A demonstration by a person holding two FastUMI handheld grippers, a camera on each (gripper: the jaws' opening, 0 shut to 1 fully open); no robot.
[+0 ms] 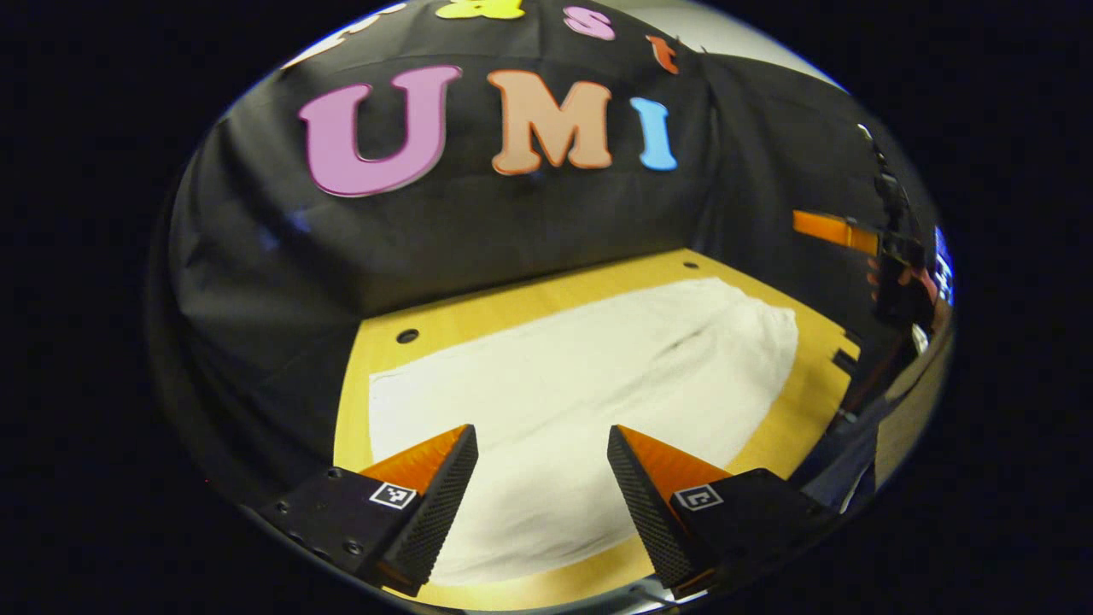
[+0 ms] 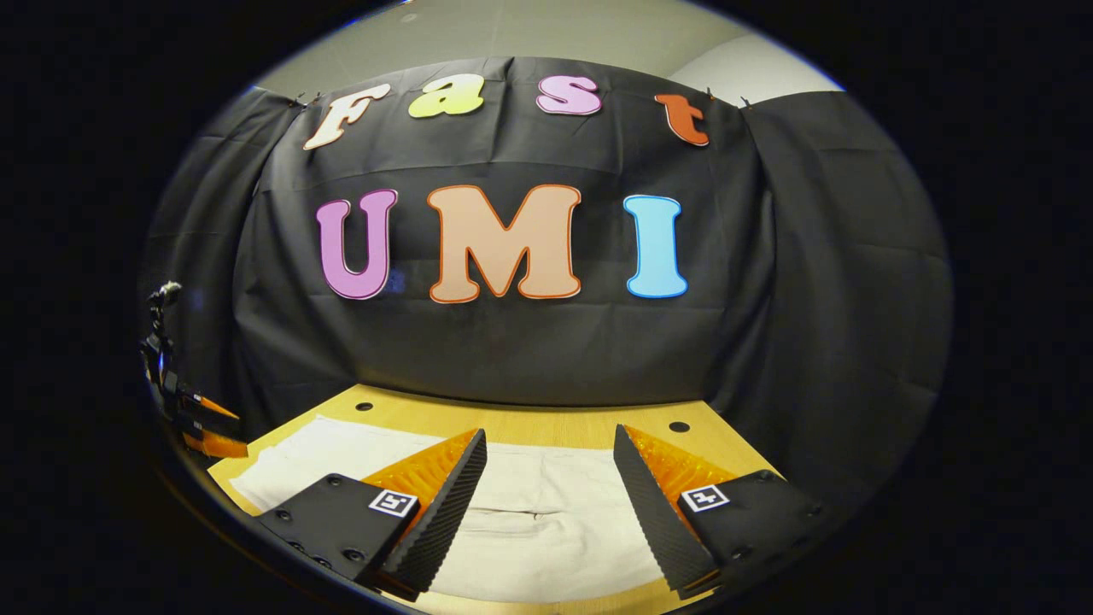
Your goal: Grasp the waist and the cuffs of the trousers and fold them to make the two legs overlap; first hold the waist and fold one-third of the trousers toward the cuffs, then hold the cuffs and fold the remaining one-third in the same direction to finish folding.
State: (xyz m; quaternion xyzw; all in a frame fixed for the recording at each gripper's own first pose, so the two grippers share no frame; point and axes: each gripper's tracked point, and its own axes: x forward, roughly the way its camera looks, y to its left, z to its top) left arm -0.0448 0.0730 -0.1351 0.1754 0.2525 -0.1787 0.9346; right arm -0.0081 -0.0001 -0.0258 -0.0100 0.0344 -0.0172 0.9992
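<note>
White trousers (image 1: 589,384) lie flat across the wooden table (image 1: 444,320); in the left gripper view they stretch from below my fingers toward the far right. My left gripper (image 1: 542,440) hovers open above one end of the cloth, holding nothing. In the right gripper view the trousers (image 2: 546,512) spread under my right gripper (image 2: 551,444), which is also open and empty above them, with a crease visible between its fingers. The other gripper (image 2: 205,423) shows at the far left edge of that view, above the cloth's far end.
The black cloth wall (image 2: 529,350) closes off the table's back and sides. Small dark holes (image 1: 407,336) dot the tabletop near the wall. At the right edge of the left gripper view a hand with the other gripper (image 1: 888,256) is seen, above the table's notched edge (image 1: 841,354).
</note>
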